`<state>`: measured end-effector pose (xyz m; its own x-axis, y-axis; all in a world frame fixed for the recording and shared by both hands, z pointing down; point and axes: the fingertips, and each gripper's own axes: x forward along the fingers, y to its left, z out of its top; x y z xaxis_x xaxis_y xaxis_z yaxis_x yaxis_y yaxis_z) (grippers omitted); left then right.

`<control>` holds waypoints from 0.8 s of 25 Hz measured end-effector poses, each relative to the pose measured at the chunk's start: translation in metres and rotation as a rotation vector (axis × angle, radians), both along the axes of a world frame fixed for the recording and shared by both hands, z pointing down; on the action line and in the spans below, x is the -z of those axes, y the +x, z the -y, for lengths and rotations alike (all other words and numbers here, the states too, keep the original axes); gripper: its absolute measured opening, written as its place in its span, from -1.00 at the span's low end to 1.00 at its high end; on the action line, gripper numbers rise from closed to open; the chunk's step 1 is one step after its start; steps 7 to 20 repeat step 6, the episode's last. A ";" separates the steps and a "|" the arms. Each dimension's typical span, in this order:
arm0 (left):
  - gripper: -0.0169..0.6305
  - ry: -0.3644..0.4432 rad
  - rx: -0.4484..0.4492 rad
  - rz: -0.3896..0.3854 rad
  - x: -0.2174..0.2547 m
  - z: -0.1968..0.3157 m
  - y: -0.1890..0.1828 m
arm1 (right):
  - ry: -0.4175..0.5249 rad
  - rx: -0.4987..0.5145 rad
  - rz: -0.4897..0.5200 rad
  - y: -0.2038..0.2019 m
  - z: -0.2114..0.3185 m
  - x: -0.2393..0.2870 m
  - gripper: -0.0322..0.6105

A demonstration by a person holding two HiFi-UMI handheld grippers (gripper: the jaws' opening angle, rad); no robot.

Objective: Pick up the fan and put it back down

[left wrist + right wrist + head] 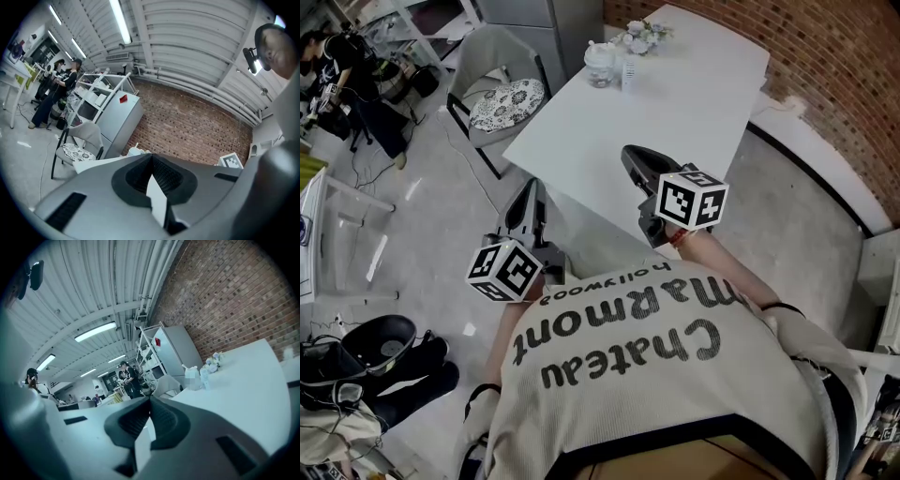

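Observation:
I cannot pick out a fan with certainty in any view. My left gripper [529,190] hangs over the floor just off the near corner of the white table [675,94]. Its jaws are shut with nothing between them, and the left gripper view shows them [151,159] pointing level at the table edge [93,164]. My right gripper [631,156] is over the table's near edge, shut and empty. In the right gripper view it [149,401] points slightly down along the tabletop [243,376].
At the table's far end stand a glass jar [600,64], a small bottle [628,71] and flowers [643,35]. A chair with a patterned cushion [506,101] sits left of the table. A brick wall [825,75] runs along the right. A dark round object [381,341] lies on the floor at lower left.

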<state>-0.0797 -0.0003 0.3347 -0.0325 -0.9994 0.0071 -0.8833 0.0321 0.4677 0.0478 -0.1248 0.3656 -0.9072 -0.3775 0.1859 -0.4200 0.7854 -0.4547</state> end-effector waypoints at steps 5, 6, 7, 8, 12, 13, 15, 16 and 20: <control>-0.94 -0.006 0.011 -0.002 0.001 0.001 -0.007 | -0.023 -0.005 -0.013 -0.001 0.004 -0.007 -0.89; -0.94 -0.008 0.013 -0.002 0.001 0.000 -0.008 | -0.029 -0.007 -0.016 0.000 0.005 -0.008 -0.89; -0.94 -0.008 0.013 -0.002 0.001 0.000 -0.008 | -0.029 -0.007 -0.016 0.000 0.005 -0.008 -0.89; -0.94 -0.008 0.013 -0.002 0.001 0.000 -0.008 | -0.029 -0.007 -0.016 0.000 0.005 -0.008 -0.89; -0.94 -0.008 0.013 -0.002 0.001 0.000 -0.008 | -0.029 -0.007 -0.016 0.000 0.005 -0.008 -0.89; -0.94 -0.008 0.013 -0.002 0.001 0.000 -0.008 | -0.029 -0.007 -0.016 0.000 0.005 -0.008 -0.89; -0.94 -0.008 0.013 -0.002 0.001 0.000 -0.008 | -0.029 -0.007 -0.016 0.000 0.005 -0.008 -0.89; -0.94 -0.008 0.013 -0.002 0.001 0.000 -0.008 | -0.029 -0.007 -0.016 0.000 0.005 -0.008 -0.89; -0.94 -0.008 0.013 -0.002 0.001 0.000 -0.008 | -0.029 -0.007 -0.016 0.000 0.005 -0.008 -0.89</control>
